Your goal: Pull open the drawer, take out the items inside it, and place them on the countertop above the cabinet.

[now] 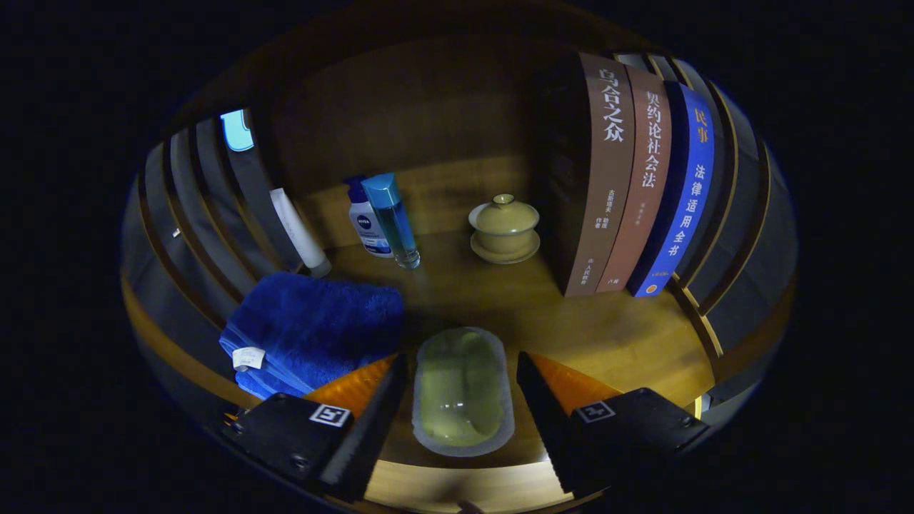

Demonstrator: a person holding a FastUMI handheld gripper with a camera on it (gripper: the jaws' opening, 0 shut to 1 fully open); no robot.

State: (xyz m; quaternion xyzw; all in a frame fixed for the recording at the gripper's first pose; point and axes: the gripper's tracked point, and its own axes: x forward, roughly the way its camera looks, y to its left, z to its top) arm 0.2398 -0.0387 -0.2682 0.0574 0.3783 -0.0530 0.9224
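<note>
Your gripper [463,400] is spread, fingers apart on either side of a clear dish [463,391] lying on the wooden countertop [607,335], neither finger touching it. Just left of the fingers lies a folded blue towel [314,332]. Beyond: a white tube [300,230], two bottles [382,218], a lidded cup on its saucer [504,228], upright books [635,178] at right

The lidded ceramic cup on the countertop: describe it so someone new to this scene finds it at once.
Start from the row of upright books on the wooden countertop. Just beside the brown one stands the lidded cup on its saucer, well beyond the open hand-held gripper. Unlike the tall bottles further over, it is squat, pale greenish and knob-topped.
</note>
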